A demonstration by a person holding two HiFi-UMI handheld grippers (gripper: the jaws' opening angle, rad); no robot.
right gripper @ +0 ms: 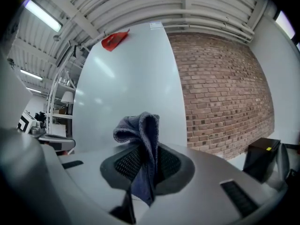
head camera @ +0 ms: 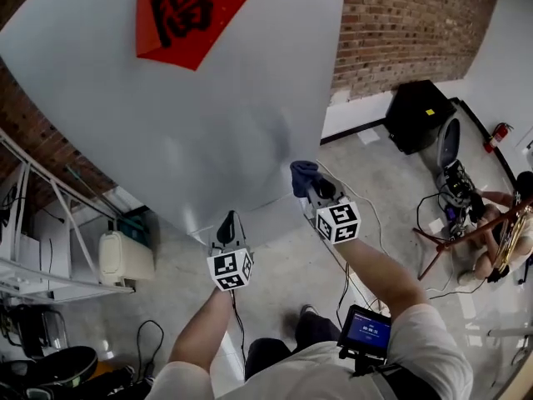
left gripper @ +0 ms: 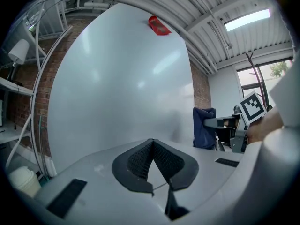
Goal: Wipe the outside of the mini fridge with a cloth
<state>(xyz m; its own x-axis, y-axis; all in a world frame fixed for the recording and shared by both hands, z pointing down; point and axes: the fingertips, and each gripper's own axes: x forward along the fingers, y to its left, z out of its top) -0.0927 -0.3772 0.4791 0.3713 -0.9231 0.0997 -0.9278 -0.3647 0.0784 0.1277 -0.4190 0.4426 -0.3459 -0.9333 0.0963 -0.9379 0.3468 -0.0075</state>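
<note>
The white fridge [head camera: 191,115] stands tall in front of me, with a red paper square [head camera: 190,11] stuck high on its door. My right gripper [head camera: 306,183] is shut on a dark blue cloth [head camera: 302,173] near the door's lower right corner; whether the cloth touches the door is unclear. In the right gripper view the cloth [right gripper: 143,135] bunches up out of the closed jaws, fridge [right gripper: 126,88] ahead. My left gripper [head camera: 226,225] is shut and holds nothing, pointing at the door's lower edge. Its own view shows the fridge [left gripper: 122,88] and the cloth [left gripper: 204,128] at right.
A brick wall [head camera: 408,23] runs behind and right of the fridge. A black box [head camera: 419,115] and a fire extinguisher [head camera: 497,133] stand at right, with a seated person [head camera: 500,223] nearby. Metal shelving [head camera: 42,223] and a white appliance [head camera: 125,258] are at left. Cables [head camera: 354,202] cross the floor.
</note>
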